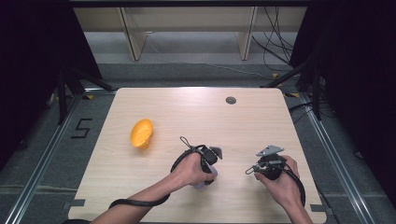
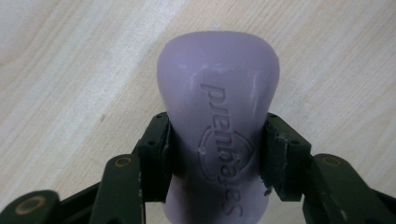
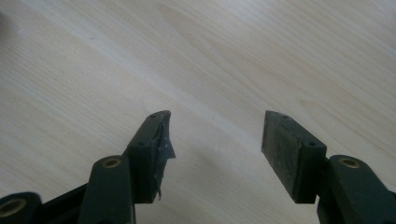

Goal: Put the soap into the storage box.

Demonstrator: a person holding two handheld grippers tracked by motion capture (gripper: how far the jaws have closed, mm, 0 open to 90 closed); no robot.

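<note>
A lilac soap bar [image 2: 218, 107] with an embossed brand mark lies on the wooden table [image 1: 196, 116]. My left gripper [image 2: 217, 142] is shut on its sides, both pads [image 2: 156, 149] pressed against it. In the high view the left gripper [image 1: 208, 175] points down near the table's front middle, and a sliver of the soap bar [image 1: 201, 185] shows under the hand. My right gripper [image 3: 215, 135] is open just above bare wood, nothing between its jaws. It sits in the high view [image 1: 261, 170] to the right of the left hand. An orange bowl-like object [image 1: 141, 133] rests at the left.
A round grommet hole [image 1: 230, 100] is in the table near its far edge. Black curtains flank the table, with a tripod leg [image 1: 60, 93] at the left and cables [image 1: 275, 42] on the floor behind. Shelf legs [image 1: 133, 32] stand beyond the table.
</note>
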